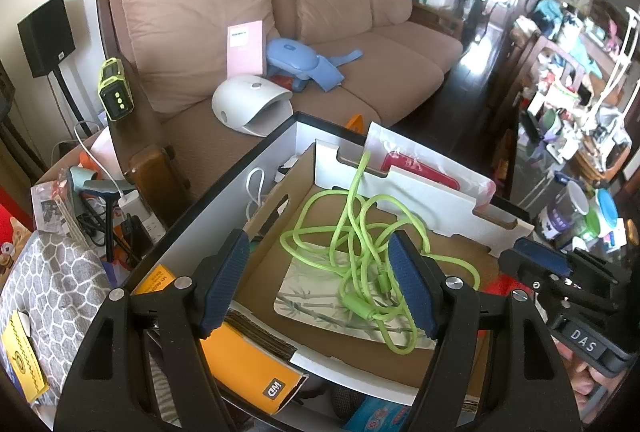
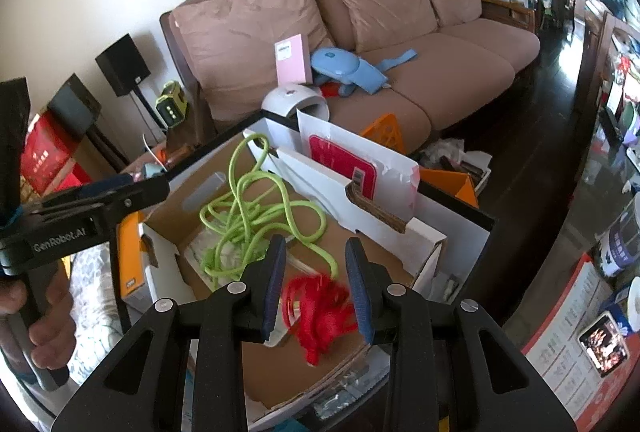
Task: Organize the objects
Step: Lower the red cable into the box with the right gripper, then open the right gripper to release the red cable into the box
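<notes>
Inside the cardboard tray [image 2: 360,244], the red tassel [image 2: 320,308] is lying between the right gripper [image 2: 316,288]'s parted fingers, seemingly released; the green cable [image 1: 360,232] is lying alongside beneath the left gripper [image 1: 320,280], gaping empty. Sofa clutter is probably awaiting.

"DAS" stands in pale letters on the black body of the right gripper [image 1: 540,260], at about four o'clock in the left wrist view. "GenRobot.AI" runs along the black body of the left gripper [image 2: 120,188], at nine o'clock in the right wrist view. The orange box [image 1: 248,368] at six o'clock carries a dark logo, upside down, not clearly readable. The pink booklet's [image 1: 245,48] label is too small to read.
</notes>
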The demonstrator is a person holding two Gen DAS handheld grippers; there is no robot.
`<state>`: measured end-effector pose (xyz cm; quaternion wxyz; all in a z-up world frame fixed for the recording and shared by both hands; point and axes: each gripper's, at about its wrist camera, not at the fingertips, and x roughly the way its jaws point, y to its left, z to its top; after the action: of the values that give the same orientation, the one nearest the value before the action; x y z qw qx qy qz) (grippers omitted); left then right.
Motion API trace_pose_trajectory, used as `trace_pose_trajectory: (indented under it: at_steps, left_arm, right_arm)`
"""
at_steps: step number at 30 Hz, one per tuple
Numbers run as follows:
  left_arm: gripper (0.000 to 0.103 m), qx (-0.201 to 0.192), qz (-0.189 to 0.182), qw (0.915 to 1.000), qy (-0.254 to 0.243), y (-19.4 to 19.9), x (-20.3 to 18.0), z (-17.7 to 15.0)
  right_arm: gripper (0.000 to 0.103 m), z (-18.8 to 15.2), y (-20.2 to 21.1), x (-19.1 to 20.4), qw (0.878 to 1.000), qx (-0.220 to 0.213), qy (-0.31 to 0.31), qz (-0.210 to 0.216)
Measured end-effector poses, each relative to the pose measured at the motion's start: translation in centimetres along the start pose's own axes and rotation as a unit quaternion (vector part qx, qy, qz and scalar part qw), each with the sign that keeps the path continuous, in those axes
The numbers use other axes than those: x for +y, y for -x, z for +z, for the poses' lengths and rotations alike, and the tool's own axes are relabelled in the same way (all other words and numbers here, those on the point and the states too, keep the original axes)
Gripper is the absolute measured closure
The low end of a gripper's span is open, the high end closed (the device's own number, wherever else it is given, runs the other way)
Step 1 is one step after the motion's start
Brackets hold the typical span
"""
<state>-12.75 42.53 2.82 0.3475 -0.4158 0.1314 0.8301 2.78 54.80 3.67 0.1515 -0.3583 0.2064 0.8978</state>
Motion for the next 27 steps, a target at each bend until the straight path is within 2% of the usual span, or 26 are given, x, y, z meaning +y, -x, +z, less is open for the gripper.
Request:
trace_pose_trajectory:
  at_steps: [10,20,27]
  left_arm:
    - [0.034,0.0,0.0,1.0,0.0,0.0,0.0,0.0]
    - [0.034,-0.002,-0.003,1.0,0.004,0.1,0.3,0.1]
    - [0.034,-0.005,-0.001,0.9999,0.01,0.4,0.5,0.3]
  right_arm:
    - [0.042,0.1,0.8,0.1,1.0,-0.019,-0.002,-0.005]
    - [0.031,0.3,1.4,-0.1,0.999,-0.032,-0.007,-0.006]
    - [0.029,0.3,1.4,0.0,0.999,-0.035,-0.009,-0.006]
